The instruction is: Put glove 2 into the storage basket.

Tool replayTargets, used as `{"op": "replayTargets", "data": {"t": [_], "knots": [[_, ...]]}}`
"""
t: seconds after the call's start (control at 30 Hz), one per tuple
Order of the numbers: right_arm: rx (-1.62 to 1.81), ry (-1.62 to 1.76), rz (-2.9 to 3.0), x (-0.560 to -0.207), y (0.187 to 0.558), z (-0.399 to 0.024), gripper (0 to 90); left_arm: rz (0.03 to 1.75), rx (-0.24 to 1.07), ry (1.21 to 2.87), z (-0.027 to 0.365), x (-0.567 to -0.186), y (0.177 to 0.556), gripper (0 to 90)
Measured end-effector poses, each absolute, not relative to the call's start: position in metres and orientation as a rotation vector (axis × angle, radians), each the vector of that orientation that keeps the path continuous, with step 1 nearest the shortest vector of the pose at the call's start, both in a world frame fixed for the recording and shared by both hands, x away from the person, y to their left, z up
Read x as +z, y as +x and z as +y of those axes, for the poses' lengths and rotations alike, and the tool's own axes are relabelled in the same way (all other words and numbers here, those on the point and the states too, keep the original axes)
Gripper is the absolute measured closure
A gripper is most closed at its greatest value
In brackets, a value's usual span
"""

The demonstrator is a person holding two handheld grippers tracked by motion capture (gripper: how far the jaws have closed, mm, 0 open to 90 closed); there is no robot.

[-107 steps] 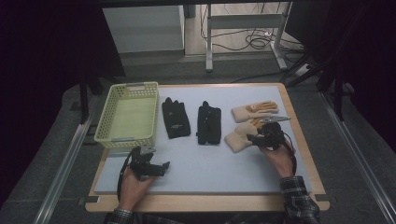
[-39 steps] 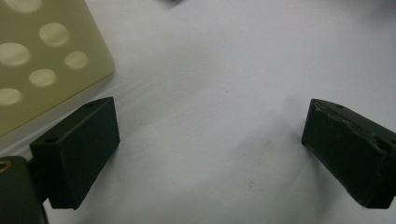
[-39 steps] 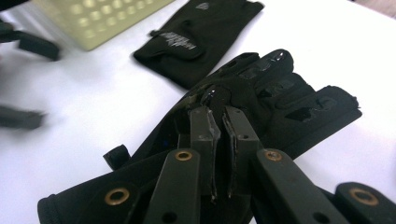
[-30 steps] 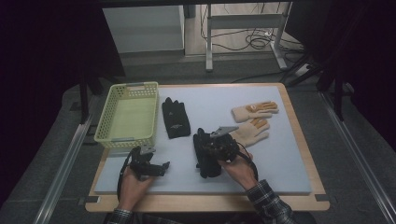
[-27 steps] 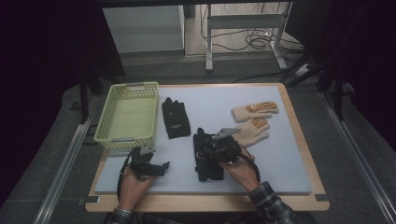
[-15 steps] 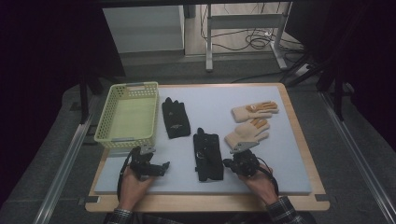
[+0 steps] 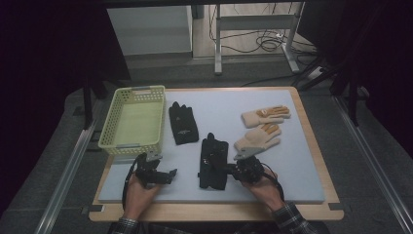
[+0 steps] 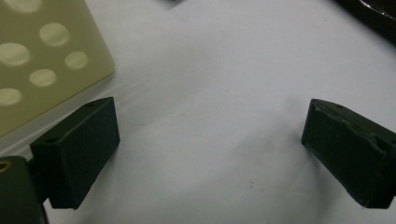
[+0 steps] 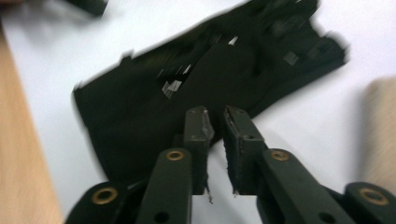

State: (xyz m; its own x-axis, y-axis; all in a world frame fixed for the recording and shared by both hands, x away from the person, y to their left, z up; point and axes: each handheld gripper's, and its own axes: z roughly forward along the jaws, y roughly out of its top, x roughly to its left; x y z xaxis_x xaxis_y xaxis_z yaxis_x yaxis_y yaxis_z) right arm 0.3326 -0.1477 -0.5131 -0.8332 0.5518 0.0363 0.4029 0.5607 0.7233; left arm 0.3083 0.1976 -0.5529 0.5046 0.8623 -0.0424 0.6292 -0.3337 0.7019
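The black glove (image 7: 213,162) lies flat near the worktop's (image 7: 302,185) front edge, long axis front to back, fingers pointing away. My right hand-held gripper (image 7: 233,171) sits at its right side, jaws just reopened slightly, gripping nothing. My left hand-held gripper (image 7: 168,174) rests released.

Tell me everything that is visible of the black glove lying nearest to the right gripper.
The black fabric glove lies flat on the pale blue mat, fingers pointing away from the person, cuff toward the near edge. It looks soft, dark and matte, with small light marks on its back. The right gripper is at its right edge; its jaws stand slightly apart, having just been opening, with nothing visibly clamped between them. Whether they touch the glove is unclear.
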Motion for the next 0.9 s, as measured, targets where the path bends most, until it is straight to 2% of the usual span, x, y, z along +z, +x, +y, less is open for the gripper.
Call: {"op": "replayTargets", "data": {"t": [0.17,0.4,0.63,0.9], "knots": [[1.150,0.822,2.586,-0.504,0.364,-0.132,67.8,1.216,0.448,2.079,0.198,-0.553,0.308,4.5],[1.159,0.796,2.581,-0.497,0.408,-0.091,65.0,1.216,0.446,2.079,0.198,-0.553,0.308,4.5],[1.135,0.760,2.588,-0.496,0.442,-0.054,65.3,1.215,0.445,2.081,0.198,-0.553,0.308,4.5],[1.110,0.737,2.596,-0.505,0.473,-0.018,70.7,1.215,0.447,2.079,0.198,-0.553,0.308,4.5]]}}
